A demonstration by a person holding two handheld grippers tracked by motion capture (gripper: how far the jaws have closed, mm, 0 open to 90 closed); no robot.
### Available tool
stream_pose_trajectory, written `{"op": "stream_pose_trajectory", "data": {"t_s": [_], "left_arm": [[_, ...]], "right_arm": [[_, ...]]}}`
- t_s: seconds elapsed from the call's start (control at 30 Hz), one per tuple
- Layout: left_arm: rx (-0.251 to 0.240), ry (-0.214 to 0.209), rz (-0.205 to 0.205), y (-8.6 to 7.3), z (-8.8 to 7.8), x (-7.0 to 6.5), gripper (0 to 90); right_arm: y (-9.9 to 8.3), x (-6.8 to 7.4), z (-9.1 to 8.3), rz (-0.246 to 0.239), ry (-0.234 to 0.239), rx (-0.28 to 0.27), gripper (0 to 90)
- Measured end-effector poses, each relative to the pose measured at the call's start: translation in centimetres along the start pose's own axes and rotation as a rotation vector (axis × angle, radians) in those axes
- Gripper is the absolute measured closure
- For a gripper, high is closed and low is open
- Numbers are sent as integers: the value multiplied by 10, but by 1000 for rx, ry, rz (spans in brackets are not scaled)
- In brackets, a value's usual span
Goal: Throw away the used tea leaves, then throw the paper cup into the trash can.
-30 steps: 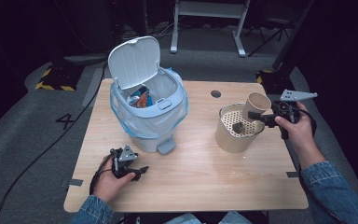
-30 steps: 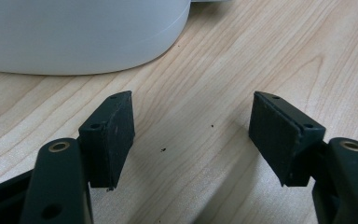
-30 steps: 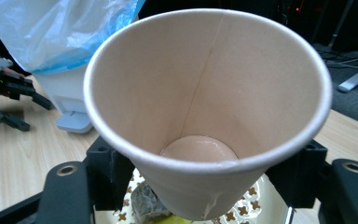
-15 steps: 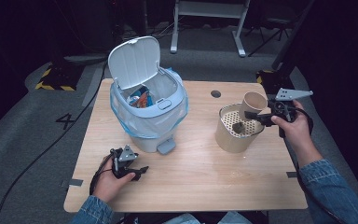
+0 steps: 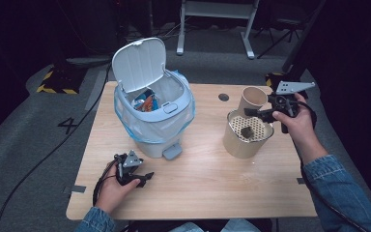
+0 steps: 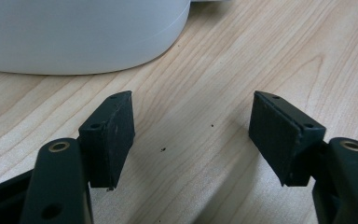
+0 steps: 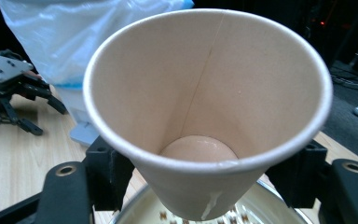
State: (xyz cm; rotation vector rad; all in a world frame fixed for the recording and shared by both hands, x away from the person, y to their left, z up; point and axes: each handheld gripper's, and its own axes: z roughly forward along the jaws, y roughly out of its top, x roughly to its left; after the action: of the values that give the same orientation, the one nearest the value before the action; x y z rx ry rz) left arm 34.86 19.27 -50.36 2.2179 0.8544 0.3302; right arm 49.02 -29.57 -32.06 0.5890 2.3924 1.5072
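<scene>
My right gripper (image 5: 252, 112) is shut on a tan paper cup (image 5: 253, 99), held just above the back rim of a beige container (image 5: 235, 145) with a perforated strainer insert. A small dark lump (image 5: 246, 131) lies on the strainer. In the right gripper view the cup (image 7: 205, 93) faces the camera with its mouth open, both jaws pressing its sides, and the strainer rim (image 7: 135, 210) shows below. My left gripper (image 5: 146, 176) rests open on the table near the front left; its jaws (image 6: 191, 135) stand wide over bare wood with nothing between them.
A light blue pedal bin (image 5: 152, 123) with its white lid (image 5: 139, 64) raised and a plastic liner stands at the table's (image 5: 203, 188) left middle, trash inside. Its base (image 6: 74, 37) is just beyond the left gripper. A round hole (image 5: 223, 97) is in the tabletop behind the container.
The right gripper has lifted the cup and carried it slightly left over the strainer container. The left hand and gripper have stayed put.
</scene>
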Motion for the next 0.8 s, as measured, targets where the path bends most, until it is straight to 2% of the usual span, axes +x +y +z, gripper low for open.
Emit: {"op": "stream_pose_trajectory", "data": {"t_s": [0.13,0.37,0.6,0.8], "left_arm": [[0,-1,-1,0,0,0,314],[0,-1,-1,0,0,0,314],[1,-1,-1,0,0,0,313],[-1,1,3,0,0,0,312]], "right_arm": [[20,3,6,-5,39,11,318],[64,12,23,-37,69,28,317],[107,25,51,-80,114,-8,314],[132,38,82,-115,147,-11,313]]}}
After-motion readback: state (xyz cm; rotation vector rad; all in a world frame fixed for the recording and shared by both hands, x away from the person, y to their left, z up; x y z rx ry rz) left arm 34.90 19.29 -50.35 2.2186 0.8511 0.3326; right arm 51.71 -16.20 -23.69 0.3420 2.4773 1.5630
